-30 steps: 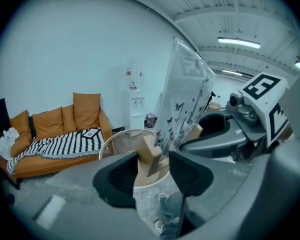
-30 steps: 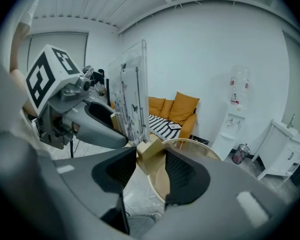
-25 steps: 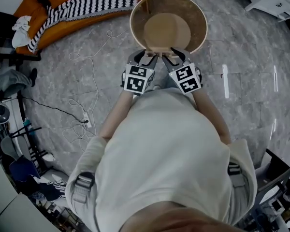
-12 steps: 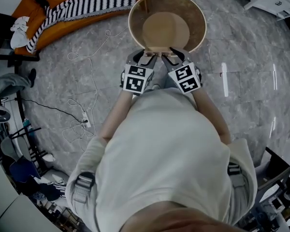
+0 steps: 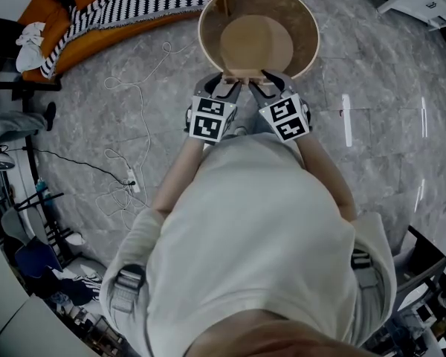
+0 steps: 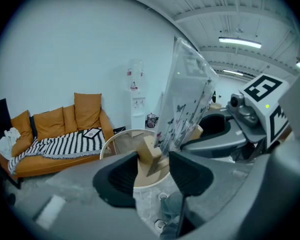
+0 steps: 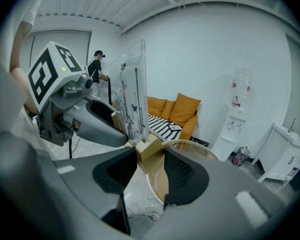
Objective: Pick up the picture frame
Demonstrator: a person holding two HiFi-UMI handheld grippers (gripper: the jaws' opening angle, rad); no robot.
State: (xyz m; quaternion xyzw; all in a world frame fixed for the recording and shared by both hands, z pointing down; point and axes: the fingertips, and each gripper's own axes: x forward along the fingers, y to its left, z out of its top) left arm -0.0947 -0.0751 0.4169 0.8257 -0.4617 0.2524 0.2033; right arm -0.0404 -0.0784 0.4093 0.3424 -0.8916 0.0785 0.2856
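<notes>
The picture frame is a clear panel (image 6: pixel 187 94) printed with butterflies, standing upright in a wooden block base (image 6: pixel 151 151). It hangs above the near edge of a round wooden table (image 5: pixel 208 21). My left gripper (image 6: pixel 153 165) is shut on one end of the base. From the other side, my right gripper (image 7: pixel 150 159) is shut on the base (image 7: pixel 151 149) too, with the panel (image 7: pixel 131 94) rising above it. In the head view the left gripper (image 5: pixel 228 82) and right gripper (image 5: pixel 262 82) meet nose to nose at the frame's base (image 5: pixel 244 74).
An orange sofa (image 5: pixel 97 21) with a striped blanket stands at the back left. A white cable (image 5: pixel 137 95) and a power strip (image 5: pixel 131 181) lie on the grey floor to the left. A white cabinet (image 5: pixel 424 2) is at the far right. A person (image 7: pixel 96 66) stands in the distance.
</notes>
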